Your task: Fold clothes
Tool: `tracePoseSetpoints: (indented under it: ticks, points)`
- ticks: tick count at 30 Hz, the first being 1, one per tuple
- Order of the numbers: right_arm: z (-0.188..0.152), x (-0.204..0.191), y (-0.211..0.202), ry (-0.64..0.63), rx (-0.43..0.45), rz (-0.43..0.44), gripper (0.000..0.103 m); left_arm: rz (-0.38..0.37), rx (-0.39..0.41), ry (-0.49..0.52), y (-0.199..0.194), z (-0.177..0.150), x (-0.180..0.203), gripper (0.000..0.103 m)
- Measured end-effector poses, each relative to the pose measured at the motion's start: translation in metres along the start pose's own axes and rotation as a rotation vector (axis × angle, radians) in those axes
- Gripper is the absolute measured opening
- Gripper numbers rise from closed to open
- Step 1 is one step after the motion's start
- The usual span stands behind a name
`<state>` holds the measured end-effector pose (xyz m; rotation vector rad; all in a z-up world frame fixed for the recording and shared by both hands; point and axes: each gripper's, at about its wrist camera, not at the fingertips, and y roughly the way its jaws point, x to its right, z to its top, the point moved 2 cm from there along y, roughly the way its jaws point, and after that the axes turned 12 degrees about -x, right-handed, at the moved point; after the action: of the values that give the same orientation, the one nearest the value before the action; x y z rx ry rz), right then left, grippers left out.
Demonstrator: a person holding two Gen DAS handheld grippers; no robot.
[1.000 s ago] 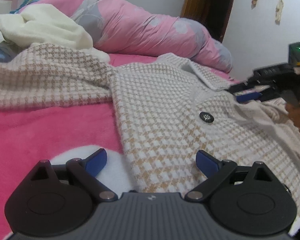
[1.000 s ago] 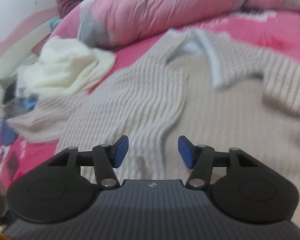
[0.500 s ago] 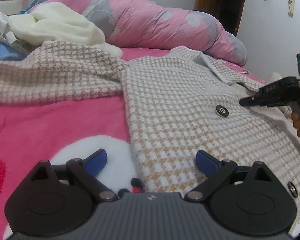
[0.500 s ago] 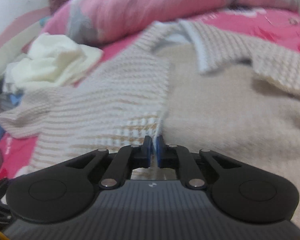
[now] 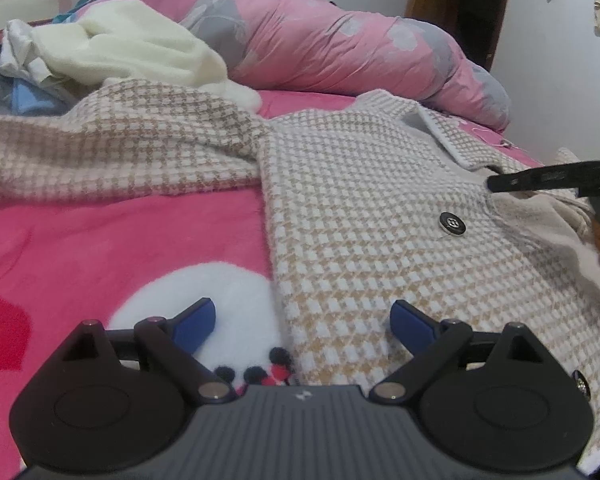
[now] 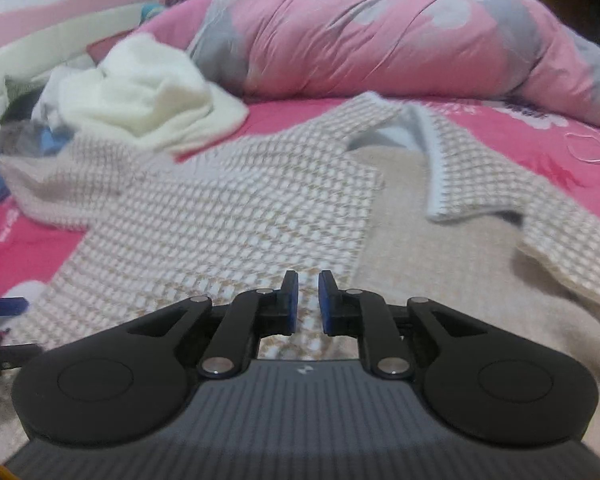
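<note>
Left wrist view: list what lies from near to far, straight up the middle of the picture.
Left gripper → houndstooth jacket → pink bedspread → pink-and-grey duvet.

Note pink fleece blanket (image 5: 120, 232) under your work area, white cartoon patch with red and black dots near bottom edge. Rolled pink-and-grey duvet (image 5: 340, 44) lies along far side of bed. Dark wooden door frame (image 5: 460, 4) stands behind it. Small items hang on white wall (image 5: 560, 80), upper right. White cable (image 6: 592, 152) rests on blanket.
</note>
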<state>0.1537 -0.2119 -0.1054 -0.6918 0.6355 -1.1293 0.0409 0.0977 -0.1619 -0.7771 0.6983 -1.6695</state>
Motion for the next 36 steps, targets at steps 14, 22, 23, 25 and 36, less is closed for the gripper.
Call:
tracePoseSetpoints:
  ticks: [14, 22, 23, 25, 36]
  points:
    - [0.006, 0.086, -0.011, 0.21, -0.019, -0.038, 0.012, 0.021, 0.073, -0.01, 0.009, 0.005, -0.016, 0.094]
    - [0.058, 0.108, 0.09, 0.059, -0.203, -0.164, 0.009, -0.056, 0.151, 0.003, 0.015, -0.003, -0.026, 0.096]
    - [0.07, 0.116, 0.1, 0.057, -0.205, -0.184, 0.007, -0.062, 0.154, 0.005, 0.016, -0.003, -0.026, 0.097]
    - [0.088, 0.131, 0.115, 0.099, -0.208, -0.188, 0.004, -0.072, 0.16, 0.008, 0.017, -0.003, -0.027, 0.098]
    - [0.12, 0.144, 0.127, 0.18, -0.139, -0.241, 0.001, -0.074, 0.167, 0.007, 0.017, -0.005, -0.027, 0.098]
